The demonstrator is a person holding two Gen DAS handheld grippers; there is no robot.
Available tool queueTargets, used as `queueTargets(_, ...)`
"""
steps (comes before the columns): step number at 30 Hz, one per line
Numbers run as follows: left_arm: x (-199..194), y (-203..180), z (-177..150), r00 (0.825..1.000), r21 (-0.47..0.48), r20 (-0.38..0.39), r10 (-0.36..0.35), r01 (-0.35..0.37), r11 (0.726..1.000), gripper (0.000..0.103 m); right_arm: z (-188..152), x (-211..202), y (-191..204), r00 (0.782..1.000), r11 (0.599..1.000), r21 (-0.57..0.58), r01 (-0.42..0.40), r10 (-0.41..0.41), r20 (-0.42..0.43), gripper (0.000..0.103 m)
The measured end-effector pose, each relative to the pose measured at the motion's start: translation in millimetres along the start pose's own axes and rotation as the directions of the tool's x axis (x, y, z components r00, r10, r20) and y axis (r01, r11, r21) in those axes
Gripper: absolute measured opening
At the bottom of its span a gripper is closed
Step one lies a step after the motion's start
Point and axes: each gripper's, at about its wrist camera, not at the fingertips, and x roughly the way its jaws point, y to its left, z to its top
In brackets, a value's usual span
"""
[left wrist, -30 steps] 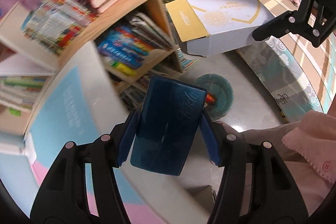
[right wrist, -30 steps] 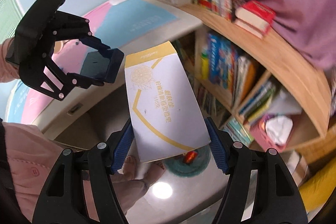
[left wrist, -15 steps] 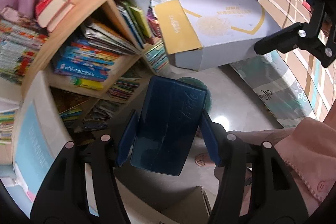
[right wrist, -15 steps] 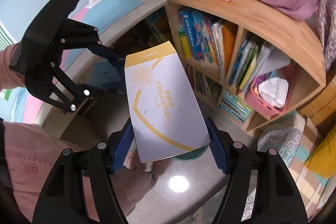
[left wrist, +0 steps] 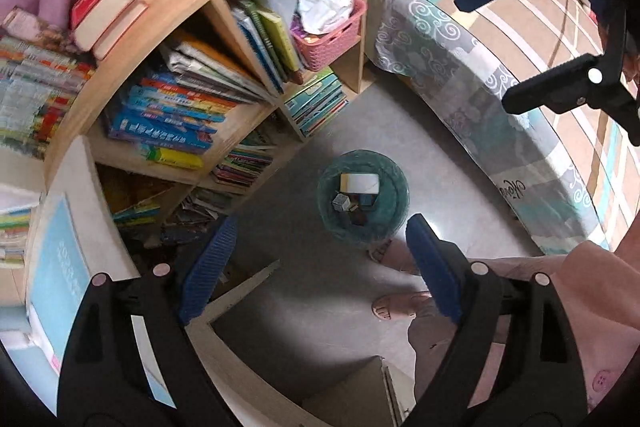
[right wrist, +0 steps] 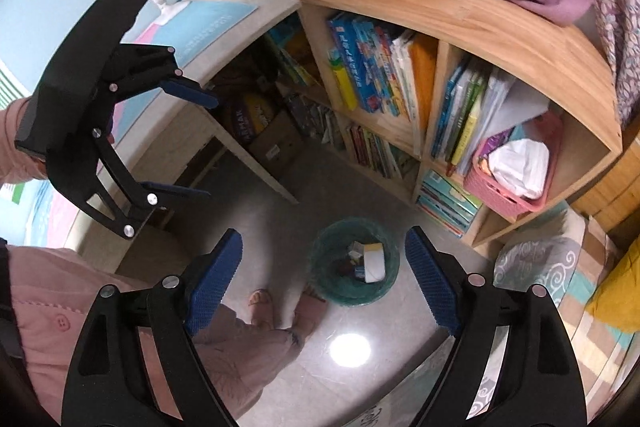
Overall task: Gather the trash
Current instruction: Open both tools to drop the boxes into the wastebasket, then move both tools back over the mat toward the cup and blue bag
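Observation:
A round teal trash bin (left wrist: 390,205) stands on the grey floor below both grippers; it also shows in the right wrist view (right wrist: 320,273). Inside lie the white-and-yellow box (left wrist: 359,183), also in the right wrist view (right wrist: 374,261), a dark blue item (left wrist: 366,200) and other small packs. My left gripper (left wrist: 320,243) is open and empty, high above the bin. My right gripper (right wrist: 324,263) is open and empty above the bin too. Each gripper shows in the other's view: the right one (left wrist: 508,39), the left one (right wrist: 196,143).
A wooden bookshelf (right wrist: 460,23) full of books with a pink basket (right wrist: 516,183) stands behind the bin. A desk (left wrist: 60,255) is at left, a patterned mattress (left wrist: 500,115) at right. The person's feet (left wrist: 396,303) stand next to the bin.
Both grippers opened. The dark blue pack left the left gripper and the white-and-yellow box left the right one; both now lie in the bin.

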Motion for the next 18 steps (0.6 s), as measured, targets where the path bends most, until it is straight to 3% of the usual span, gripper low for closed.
queueTargets(10,-31.9,39.8,-53.9,0.998,-0.194,0.004,0.06,-0.058,0.979,0.085,36.5,12.0,37.0,0.997,0.988,-0.138,-0.073,0.074,-0.002,0.083)
queueTargets(16,-55.4,63.7,-116.6,0.991,-0.349,-0.034,0.13,-0.134,0.927,0.085,70.1,32.2,93.1,0.986,0.938,-0.304,-0.165,0.162,-0.036,0.083)
queueTargets(18,-65.8,72.6,-144.3,0.986,-0.414,-0.055,0.158,-0.167,0.895,0.085,79.8,39.9,114.2,0.981,0.914,-0.356,-0.193,0.186,-0.053,0.083)
